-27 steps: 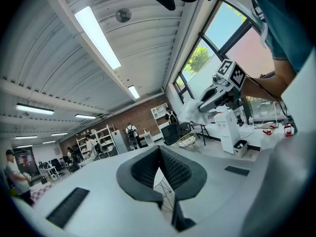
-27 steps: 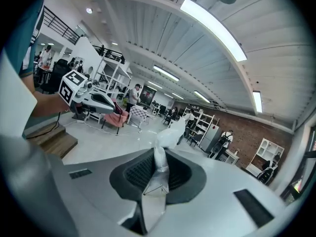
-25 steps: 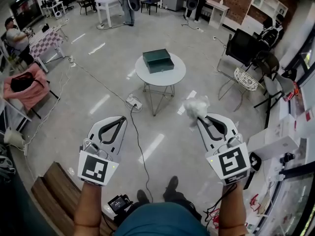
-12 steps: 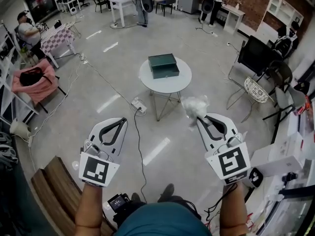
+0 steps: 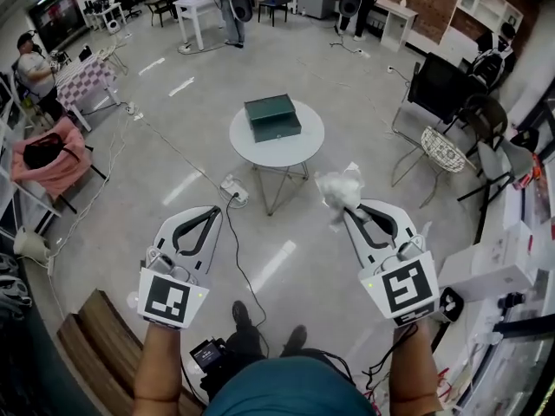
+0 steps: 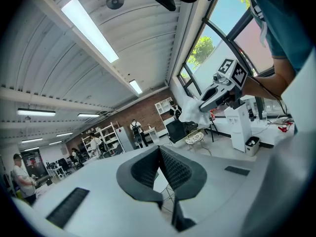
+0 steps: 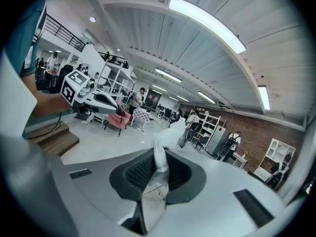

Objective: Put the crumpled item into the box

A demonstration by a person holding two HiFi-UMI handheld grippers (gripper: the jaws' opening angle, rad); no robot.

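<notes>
In the head view we are looking steeply down at a grey floor (image 5: 173, 258). We are holding the left gripper (image 5: 206, 213) low on the left and the right gripper (image 5: 349, 213) low on the right, well apart from each other. The white crumpled item (image 5: 340, 189) is sticking out past the tip of the right gripper, in the air above the floor. The dark green box (image 5: 272, 117) is sitting on a round table (image 5: 305, 142) ahead of us, well apart from both grippers and from the item. A power strip (image 5: 230, 187) is lying on the floor near the table's legs, and a black cable (image 5: 243, 258) is running from it back toward us.

In the left gripper view we are seeing the left gripper's jaws pressing together at their tips, with nothing between them. Beyond them, the right gripper (image 6: 203, 101) is showing with the crumpled item (image 6: 191, 110) at its tip.

In the right gripper view we are seeing the right gripper's jaws clamping a thin fold of the crumpled item (image 7: 159, 168) between the ribbed pads, while the rest of it is bunching up above them. The left gripper (image 7: 114, 106) is showing off to the left.
</notes>
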